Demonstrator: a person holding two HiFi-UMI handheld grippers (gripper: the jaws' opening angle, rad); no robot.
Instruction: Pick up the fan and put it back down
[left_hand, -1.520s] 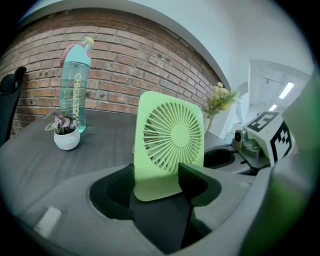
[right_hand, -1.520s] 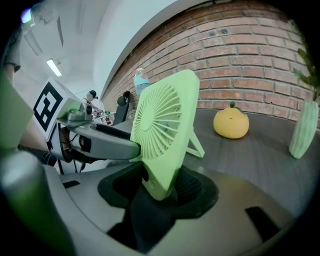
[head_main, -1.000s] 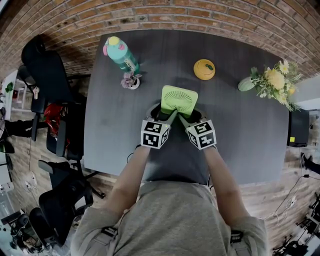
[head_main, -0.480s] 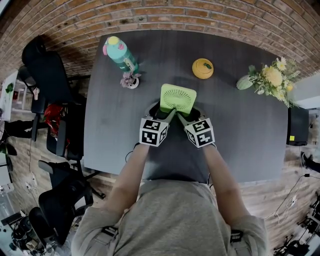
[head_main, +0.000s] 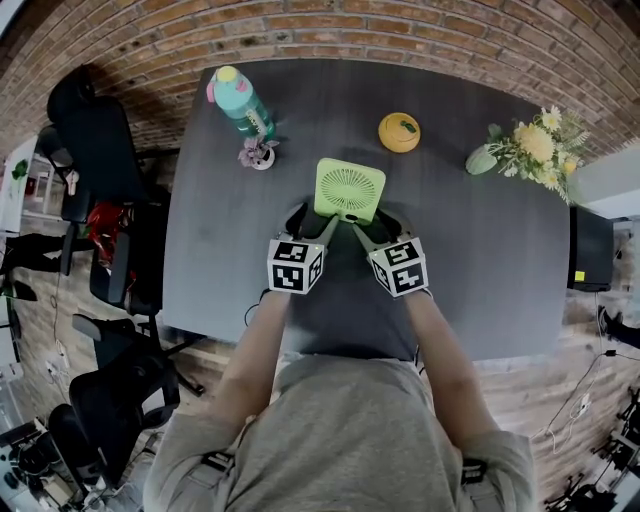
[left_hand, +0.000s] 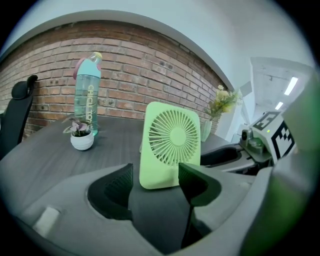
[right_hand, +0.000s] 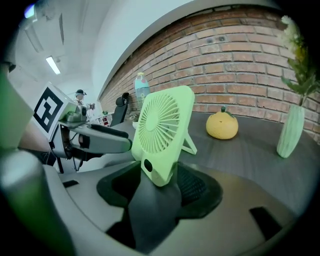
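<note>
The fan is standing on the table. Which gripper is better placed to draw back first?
Probably the left gripper: its jaws stand apart, a gap showing beside the fan. The right gripper's jaws have just been opening, but the fan's corner sits between them.

The person wears a greyish-beige short-sleeved T-shirt (head_main: 340, 430), with dark buckled straps (head_main: 216, 464) at 7 and 5 o'clock in the head view. The left gripper (head_main: 322, 224) and right gripper (head_main: 364, 229) are grey. Each carries a white cube (head_main: 295, 266) with black square markers, and their pads (left_hand: 119, 186) are dark and ribbed.
</note>
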